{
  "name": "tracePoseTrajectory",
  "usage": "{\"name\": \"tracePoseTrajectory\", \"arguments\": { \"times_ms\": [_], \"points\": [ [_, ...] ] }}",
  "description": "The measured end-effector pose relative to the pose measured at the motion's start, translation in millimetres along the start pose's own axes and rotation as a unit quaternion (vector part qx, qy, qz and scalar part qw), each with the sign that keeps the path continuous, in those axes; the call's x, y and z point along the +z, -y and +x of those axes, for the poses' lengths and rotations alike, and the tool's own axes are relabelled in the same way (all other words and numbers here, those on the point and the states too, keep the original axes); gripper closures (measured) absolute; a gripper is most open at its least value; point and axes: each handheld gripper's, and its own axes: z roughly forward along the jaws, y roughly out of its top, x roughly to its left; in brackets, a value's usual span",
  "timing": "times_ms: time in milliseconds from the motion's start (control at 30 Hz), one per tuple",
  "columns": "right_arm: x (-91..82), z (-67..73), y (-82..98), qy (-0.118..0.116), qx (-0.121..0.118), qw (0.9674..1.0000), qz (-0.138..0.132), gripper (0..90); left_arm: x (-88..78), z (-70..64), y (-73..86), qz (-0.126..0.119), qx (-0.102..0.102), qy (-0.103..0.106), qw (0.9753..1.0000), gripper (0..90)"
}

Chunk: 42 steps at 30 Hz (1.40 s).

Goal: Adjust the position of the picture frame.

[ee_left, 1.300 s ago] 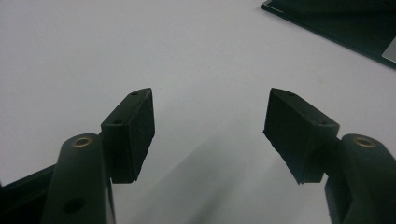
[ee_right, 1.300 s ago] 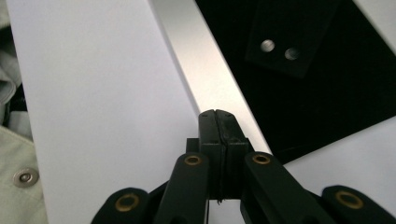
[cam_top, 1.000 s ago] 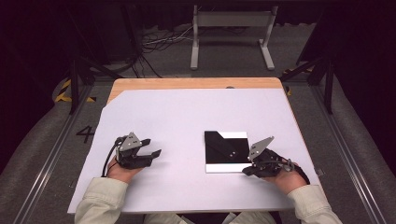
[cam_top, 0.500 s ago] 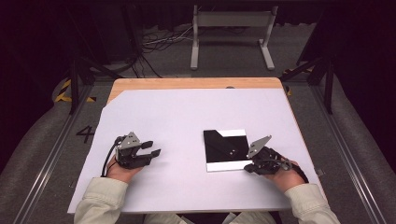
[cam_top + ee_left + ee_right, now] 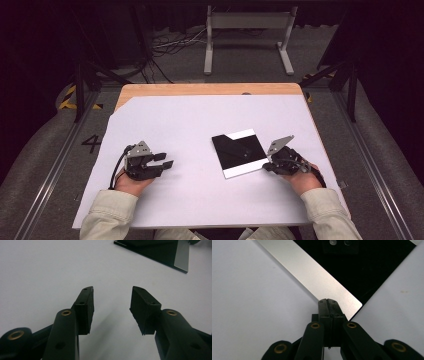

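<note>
- my right gripper (image 5: 329, 301) is pinched fully together, nothing between the matte black rubbery pads, tips right at the near corner of the panel
- my left gripper (image 5: 112, 302) sits well off to the left with its jaws apart, they've just been closing in, only bare sheet between them
- the panel (image 5: 240, 152) is a flat thin square, glossy black with a brushed silver strip on the near edge, lying skewed on the smooth white sheet (image 5: 200, 125)
- past that, a wooden table edge (image 5: 200, 89)
</note>
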Motion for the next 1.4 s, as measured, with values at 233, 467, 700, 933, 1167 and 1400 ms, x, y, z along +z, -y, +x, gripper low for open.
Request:
{"name": "tracePoseTrajectory", "arguments": {
  "times_ms": [233,467,700,933,1167,1400],
  "points": [
    [-4.6,-5.9,-13.4,-0.010,0.010,0.9997,-0.018,90.0,1.0,0.2,0.8,0.004,0.000,0.000,1.0000,54.3],
    [0.7,-11.8,-57.7,-0.012,-0.010,0.9991,-0.040,90.0,0.2,0.8,1.4,0.003,0.011,-0.009,0.9999,54.2],
    [13.3,-22.3,-84.9,-0.012,0.002,0.9984,-0.055,90.0,0.8,1.5,3.4,0.004,0.010,-0.021,0.9997,43.2],
    [25.8,-33.3,-108.6,-0.005,0.013,0.9982,-0.059,90.0,1.0,2.5,4.0,0.001,0.012,-0.023,0.9997,41.1],
    [45.5,-46.0,-122.9,-0.005,0.052,0.9972,-0.053,90.0,2.0,0.8,2.7,0.002,0.017,-0.022,0.9996,39.1],
    [67.4,-57.1,-136.9,0.001,0.091,0.9951,-0.039,90.0,2.9,2.2,3.4,0.001,0.008,-0.018,0.9998,38.8]
  ]
}}
